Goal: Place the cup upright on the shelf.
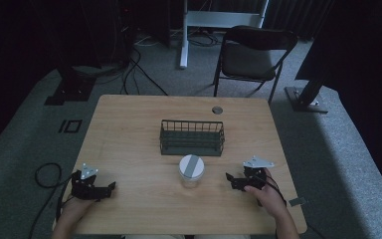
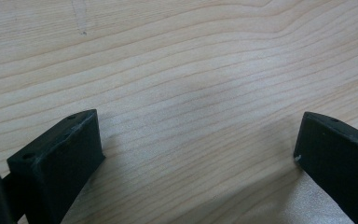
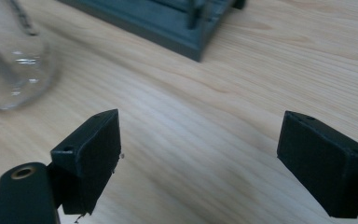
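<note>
A clear glass jar [image 1: 191, 172] with a white and grey lid stands near the table's middle front; its base shows at the upper left of the right gripper view [image 3: 9, 60]. Behind it sits a dark wire basket [image 1: 192, 137], whose corner [image 3: 177, 28] appears in the right gripper view. My left gripper [image 1: 110, 187] rests low over the wood at the front left, open, with nothing between its jaws [image 2: 198, 154]. My right gripper [image 1: 230, 179] sits to the right of the jar, open and empty [image 3: 198, 154].
The wooden table [image 1: 129, 129] has a round cable hole [image 1: 217, 110] near its far edge. A folding chair [image 1: 251, 52] stands behind the table. Cables lie on the carpet at the left [image 1: 45, 174]. A small grey tag [image 1: 297, 201] lies at the front right corner.
</note>
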`<control>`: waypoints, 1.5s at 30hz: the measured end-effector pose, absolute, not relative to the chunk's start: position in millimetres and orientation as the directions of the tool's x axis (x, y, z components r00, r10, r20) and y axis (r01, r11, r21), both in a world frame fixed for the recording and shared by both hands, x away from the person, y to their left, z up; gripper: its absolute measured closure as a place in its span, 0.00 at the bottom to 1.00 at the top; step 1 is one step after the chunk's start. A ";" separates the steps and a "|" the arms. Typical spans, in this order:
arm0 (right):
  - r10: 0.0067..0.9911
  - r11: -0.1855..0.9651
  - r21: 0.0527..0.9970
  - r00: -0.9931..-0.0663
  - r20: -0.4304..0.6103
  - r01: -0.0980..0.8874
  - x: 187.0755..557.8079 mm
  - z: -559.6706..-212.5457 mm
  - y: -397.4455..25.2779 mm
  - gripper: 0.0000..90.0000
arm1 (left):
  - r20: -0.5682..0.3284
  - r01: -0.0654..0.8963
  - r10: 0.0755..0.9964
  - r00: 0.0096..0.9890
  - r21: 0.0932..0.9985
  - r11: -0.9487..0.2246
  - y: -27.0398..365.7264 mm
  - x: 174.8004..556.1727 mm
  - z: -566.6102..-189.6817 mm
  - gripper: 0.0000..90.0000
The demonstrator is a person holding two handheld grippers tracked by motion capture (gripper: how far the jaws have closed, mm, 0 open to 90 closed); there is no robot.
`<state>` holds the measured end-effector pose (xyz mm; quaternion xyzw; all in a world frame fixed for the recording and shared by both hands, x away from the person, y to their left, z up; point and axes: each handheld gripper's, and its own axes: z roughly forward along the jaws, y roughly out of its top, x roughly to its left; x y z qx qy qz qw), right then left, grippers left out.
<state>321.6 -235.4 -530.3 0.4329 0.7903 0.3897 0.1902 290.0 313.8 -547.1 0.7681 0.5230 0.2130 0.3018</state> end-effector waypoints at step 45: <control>0.559 0.377 0.861 -0.825 0.083 0.342 305.0 -530.1 -156.7 0.15 | 0.011 0.675 0.932 0.363 0.687 -0.270 313.7 290.0 -547.1 0.01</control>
